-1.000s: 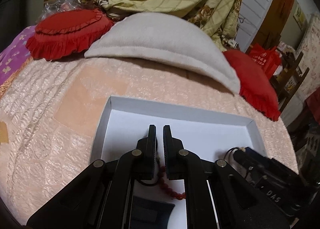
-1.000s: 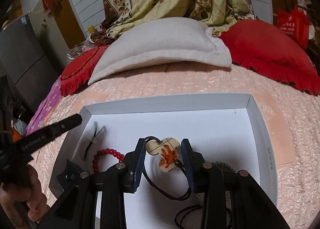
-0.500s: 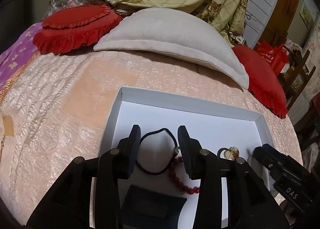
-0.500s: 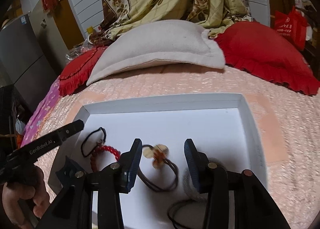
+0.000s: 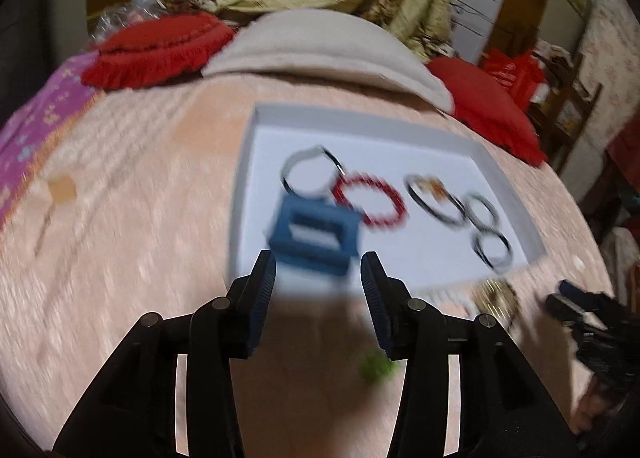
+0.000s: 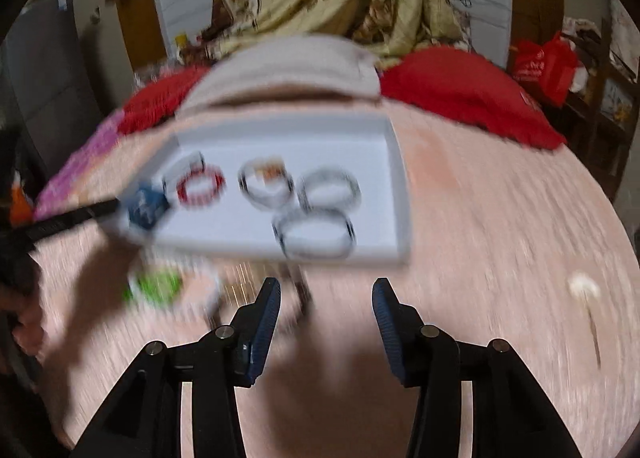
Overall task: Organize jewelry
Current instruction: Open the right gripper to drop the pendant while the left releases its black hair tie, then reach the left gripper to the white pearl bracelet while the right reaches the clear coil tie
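A white tray [image 5: 496, 162] [image 6: 396, 178] lies on the pink bedspread. In it lie a red bead bracelet [image 5: 370, 200] [image 6: 200, 188], a thin black cord bracelet [image 5: 310, 170], a cord with a cream pendant [image 5: 434, 192] [image 6: 266, 180], two dark cord loops [image 6: 330, 188] [image 6: 316, 236] and a blue box [image 5: 314, 236] [image 6: 146, 206]. My left gripper [image 5: 318, 274] is open and empty, just short of the tray's near edge. My right gripper [image 6: 326, 298] is open and empty, also short of the tray. Both views are motion-blurred.
A green item [image 5: 378, 366] [image 6: 156, 286] and a gold-toned item [image 5: 496, 298] lie on the bedspread in front of the tray. A beige pillow [image 5: 320, 46] and red cushions [image 5: 160, 46] [image 6: 468, 94] lie behind the tray.
Both grippers let go of their pieces, opened wide and pulled back out of the tray. The black cord bracelet and the pendant cord now lie in the tray.
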